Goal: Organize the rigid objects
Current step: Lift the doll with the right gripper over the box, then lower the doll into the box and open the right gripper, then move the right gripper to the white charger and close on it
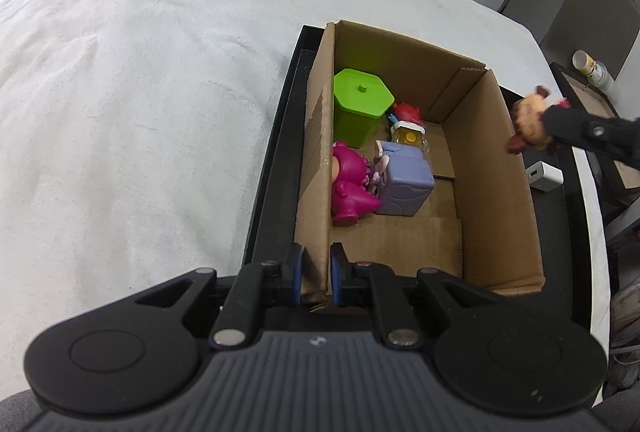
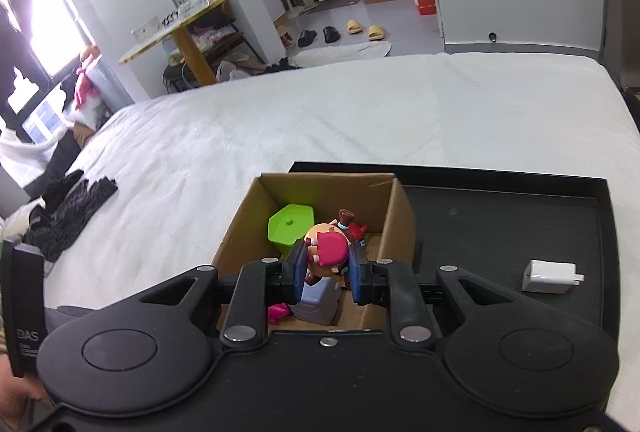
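Jaws of right gripper (image 2: 327, 269) clamp a tan, pink-haired figurine (image 2: 326, 246).

The box (image 1: 492, 168) at the frame's centre is plain brown cardboard, sitting in a black tray (image 2: 520, 224) on a white bedspread (image 1: 140, 92). Inside it are a lime-green tub (image 1: 360, 104), a magenta figure (image 1: 352, 188) and a lavender block (image 1: 404, 180). At the right edge, a tan doll (image 1: 530, 120) with brown pigtails; nearby lies a white charger (image 2: 550, 276).
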A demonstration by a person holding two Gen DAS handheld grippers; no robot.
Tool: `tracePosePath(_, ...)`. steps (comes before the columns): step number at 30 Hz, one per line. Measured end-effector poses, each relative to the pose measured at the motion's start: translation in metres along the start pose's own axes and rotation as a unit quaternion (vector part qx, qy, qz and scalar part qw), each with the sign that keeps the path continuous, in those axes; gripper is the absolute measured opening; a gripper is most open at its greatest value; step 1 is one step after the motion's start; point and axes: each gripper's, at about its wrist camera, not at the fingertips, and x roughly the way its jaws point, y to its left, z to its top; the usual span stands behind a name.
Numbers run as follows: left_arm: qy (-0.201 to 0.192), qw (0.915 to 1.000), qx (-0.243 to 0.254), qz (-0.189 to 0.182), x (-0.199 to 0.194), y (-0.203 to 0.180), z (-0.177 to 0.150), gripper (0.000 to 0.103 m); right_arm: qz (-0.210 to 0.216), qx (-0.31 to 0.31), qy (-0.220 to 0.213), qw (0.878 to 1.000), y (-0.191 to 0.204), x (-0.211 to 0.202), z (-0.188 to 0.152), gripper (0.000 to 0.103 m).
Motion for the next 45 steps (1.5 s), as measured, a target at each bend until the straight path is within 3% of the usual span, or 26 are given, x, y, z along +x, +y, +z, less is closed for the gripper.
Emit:
tracePosePath(6, 0.003, 0.9999, -0.006, -0.011, 0.002, 0.004, 0.001, 0.013, -0.018, -0.016, 0.018, 1.0, 0.009, 0.016, -0.004, 0.022)
tracePosePath(10, 0.006, 0.9998, -0.007, -0.016, 0.004, 0.006, 0.002, 0.014, -0.031, -0.013, 0.021, 0.999, 0.009, 0.02, -0.003, 0.034)
tracePosePath(17, 0.008, 0.9998, -0.009, -0.016, 0.005, 0.006, 0.002, 0.014, -0.035, 0.023, 0.0, 0.999, -0.01, 0.005, 0.004, 0.041)
tracePosePath(25, 0.008, 0.9998, -0.008, -0.013, 0.005, 0.005, 0.003, 0.014, -0.05, 0.051, 0.005, 0.997, -0.033, -0.001, 0.001, 0.042)
tracePosePath(27, 0.008, 0.9998, -0.01, -0.014, 0.006, 0.006, 0.003, 0.014, -0.054, 0.054, 0.005, 0.997, -0.034, -0.001, 0.001, 0.046)
tracePosePath(35, 0.008, 0.9999, -0.007, -0.013, 0.006, 0.005, 0.003, 0.014, -0.091, 0.061, 0.005, 0.994, -0.048, -0.005, -0.003, 0.078)
tracePosePath(41, 0.006, 0.9999, -0.01, -0.005, 0.006, 0.002, 0.001, 0.014, -0.118, 0.077, 0.004, 0.99, -0.062, -0.004, -0.007, 0.091)
tracePosePath(45, 0.005, 0.9999, -0.012, -0.003, 0.004, 0.003, 0.001, 0.014, -0.141, 0.102, 0.005, 0.985, -0.077, -0.001, -0.012, 0.092)
